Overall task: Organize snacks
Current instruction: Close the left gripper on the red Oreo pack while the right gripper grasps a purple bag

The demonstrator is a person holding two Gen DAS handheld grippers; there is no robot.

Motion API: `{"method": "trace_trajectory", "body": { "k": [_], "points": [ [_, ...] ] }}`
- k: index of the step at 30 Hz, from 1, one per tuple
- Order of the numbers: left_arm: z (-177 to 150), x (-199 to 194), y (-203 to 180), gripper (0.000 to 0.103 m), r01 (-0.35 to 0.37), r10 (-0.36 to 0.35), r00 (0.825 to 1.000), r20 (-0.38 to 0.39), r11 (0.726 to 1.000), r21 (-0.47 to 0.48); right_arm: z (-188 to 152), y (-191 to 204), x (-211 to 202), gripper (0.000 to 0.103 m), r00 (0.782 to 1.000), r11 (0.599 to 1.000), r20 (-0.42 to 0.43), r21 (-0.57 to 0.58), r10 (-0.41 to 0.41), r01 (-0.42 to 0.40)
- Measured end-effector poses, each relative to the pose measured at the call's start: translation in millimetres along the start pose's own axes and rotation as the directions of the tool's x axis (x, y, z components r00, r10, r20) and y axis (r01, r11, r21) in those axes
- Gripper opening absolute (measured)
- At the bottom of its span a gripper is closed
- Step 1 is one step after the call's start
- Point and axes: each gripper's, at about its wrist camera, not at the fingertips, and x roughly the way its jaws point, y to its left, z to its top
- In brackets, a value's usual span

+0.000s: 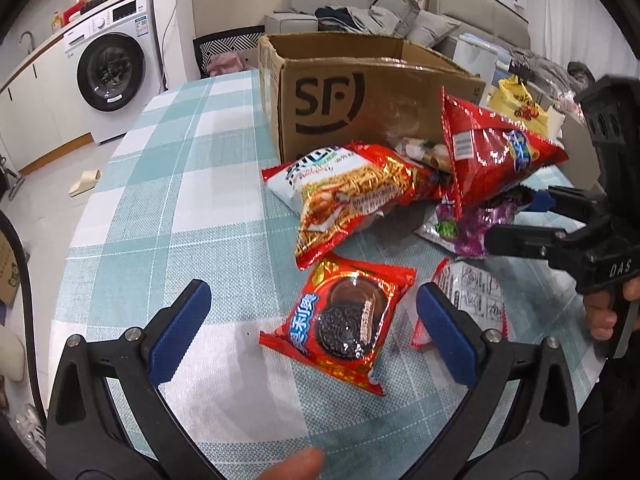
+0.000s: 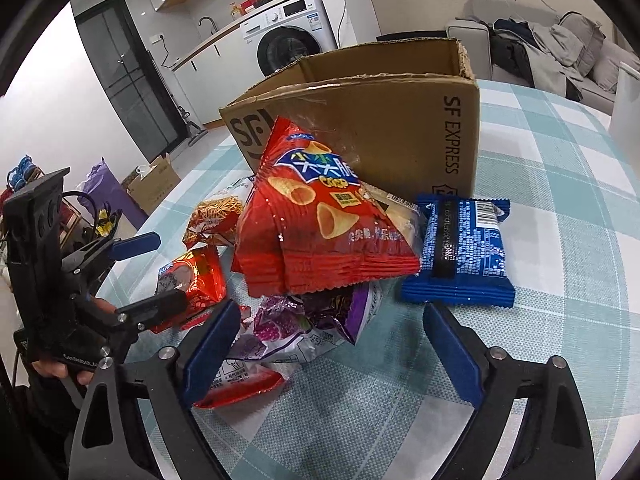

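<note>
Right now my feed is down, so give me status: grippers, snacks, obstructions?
Left gripper open over the cookie packet. Right gripper open above the purple bag. Red chip bag leans on the box.

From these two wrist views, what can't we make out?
- Cardboard box interior: both views, hidden by its near wall.
- Purple snack bag: right wrist view, label buried under red cone-crisp bag.
- Blue packet: front hidden, lies back-side up.
- White-and-red packet: left wrist view, partly behind left gripper.

Purple snack bag [image 2: 304, 328] mostly hidden under red chip bag [image 2: 320, 216]; box [image 2: 384, 128] inside not visible; white-red packet [image 1: 476, 300] partly behind left gripper's finger [image 1: 448, 340].
</note>
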Motion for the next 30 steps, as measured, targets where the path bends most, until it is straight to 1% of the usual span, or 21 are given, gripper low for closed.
{"method": "trace_trajectory", "body": {
  "k": [2, 6, 9, 13, 17, 20, 25, 28, 29, 30],
  "points": [
    [-1, 2, -2, 0.102, 0.007, -0.007, 1.000, -0.010, 1.000, 0.014, 1, -1, 4, 0.089, 1.000, 1.000, -0.008, 0.010, 0.015, -0.015],
    [-3, 6, -4, 0.102, 0.014, -0.013, 1.000, -0.024, 1.000, 0.024, 5, 1, 8, 0.085, 1.000, 1.000, -0.012, 0.011, 0.018, -0.018],
    [-4, 12, -3, 0.102, 0.007, -0.006, 0.999, -0.048, 1.000, 0.023, 5, 2, 9, 0.082, 1.000, 1.000, -0.010, 0.005, 0.023, -0.023],
    [-4, 15, 0, 0.102, 0.021, -0.020, 0.998, -0.056, 1.000, 0.010, 7, 2, 12, 0.079, 0.999, 0.998, -0.011, 0.027, 0.051, -0.051],
    [-4, 19, 3, 0.102, 0.029, -0.029, 0.998, -0.064, 1.000, -0.001, 7, -4, 13, 0.072, 0.997, 0.996, -0.010, 0.049, 0.074, -0.074],
    [-5, 21, 3, 0.101, 0.044, -0.044, 0.997, -0.069, 0.999, -0.001, 7, -10, 14, 0.071, 0.996, 0.995, -0.010, 0.060, 0.084, -0.083],
    [-5, 25, 4, 0.101, 0.042, -0.042, 0.995, -0.086, 0.999, -0.007, 6, -13, 17, 0.069, 0.997, 0.995, -0.015, 0.059, 0.080, -0.079],
    [-5, 28, 6, 0.101, 0.054, -0.056, 0.994, -0.095, 0.998, -0.020, 7, -9, 15, 0.062, 0.997, 0.996, -0.017, 0.050, 0.072, -0.071],
    [-4, 29, 7, 0.100, 0.056, -0.057, 0.994, -0.093, 0.998, -0.019, 6, -7, 14, 0.057, 0.998, 0.997, -0.014, 0.048, 0.067, -0.066],
    [-4, 30, 8, 0.099, 0.059, -0.060, 0.994, -0.092, 0.998, -0.019, 3, -7, 13, 0.055, 0.998, 0.997, -0.016, 0.046, 0.064, -0.063]
  ]
}}
